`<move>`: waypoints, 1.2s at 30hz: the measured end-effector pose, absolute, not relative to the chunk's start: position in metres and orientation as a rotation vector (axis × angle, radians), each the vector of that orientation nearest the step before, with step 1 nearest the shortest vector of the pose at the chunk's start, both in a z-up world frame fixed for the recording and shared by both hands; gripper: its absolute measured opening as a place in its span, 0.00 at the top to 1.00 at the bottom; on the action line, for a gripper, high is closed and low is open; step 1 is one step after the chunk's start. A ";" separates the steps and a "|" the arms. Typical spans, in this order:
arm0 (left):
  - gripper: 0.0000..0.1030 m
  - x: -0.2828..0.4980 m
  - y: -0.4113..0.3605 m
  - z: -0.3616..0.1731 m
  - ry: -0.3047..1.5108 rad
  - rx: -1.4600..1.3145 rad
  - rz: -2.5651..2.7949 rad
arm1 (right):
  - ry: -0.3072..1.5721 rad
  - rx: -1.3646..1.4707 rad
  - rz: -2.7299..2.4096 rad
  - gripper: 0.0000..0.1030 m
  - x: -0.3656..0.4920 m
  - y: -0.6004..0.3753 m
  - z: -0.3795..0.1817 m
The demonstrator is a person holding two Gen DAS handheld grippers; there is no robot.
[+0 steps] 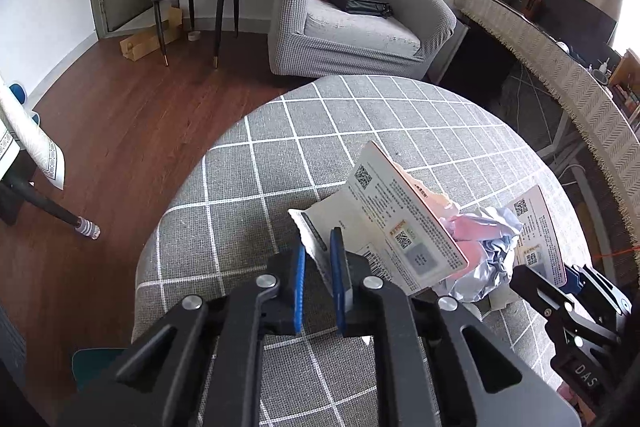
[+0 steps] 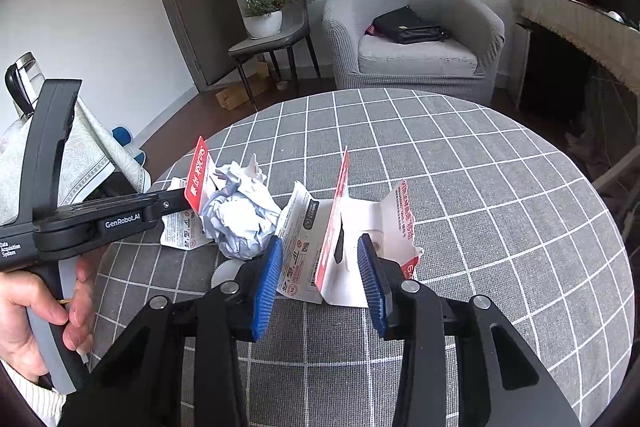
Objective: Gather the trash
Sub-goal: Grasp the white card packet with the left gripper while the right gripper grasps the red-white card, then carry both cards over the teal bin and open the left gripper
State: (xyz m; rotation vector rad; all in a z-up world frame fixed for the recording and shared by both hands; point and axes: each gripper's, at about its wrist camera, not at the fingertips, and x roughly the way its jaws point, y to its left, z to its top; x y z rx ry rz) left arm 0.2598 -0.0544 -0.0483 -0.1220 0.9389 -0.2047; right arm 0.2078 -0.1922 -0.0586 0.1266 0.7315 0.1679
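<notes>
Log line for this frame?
left gripper: closing on torn package | right gripper: open around second package | crumpled paper: on table

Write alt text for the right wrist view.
Open right tongs straddle a torn red-and-white package on a grey checked table. Beside it lie a paper ball and a second package held by the left tongs; an armchair stands behind.

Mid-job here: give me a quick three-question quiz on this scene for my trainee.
1. True or false: the right tool is open, with its fingers on either side of a torn card package.
2. What lies on the table just left of that package? A) crumpled paper ball B) bottle C) can
3. Fill in: on the armchair seat lies a black ____.
Key: 1 true; 2 A; 3 bag.
</notes>
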 end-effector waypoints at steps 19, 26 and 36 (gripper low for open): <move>0.99 0.239 -0.060 -0.009 0.750 -0.005 -0.215 | 0.768 0.174 0.145 1.00 0.219 -0.200 -0.066; 0.99 0.231 -0.060 0.014 0.688 0.013 -0.197 | 0.721 0.180 0.155 1.00 0.211 -0.203 -0.051; 0.99 0.213 -0.053 0.035 0.679 0.026 -0.187 | 0.674 0.188 0.206 1.00 0.197 -0.194 -0.021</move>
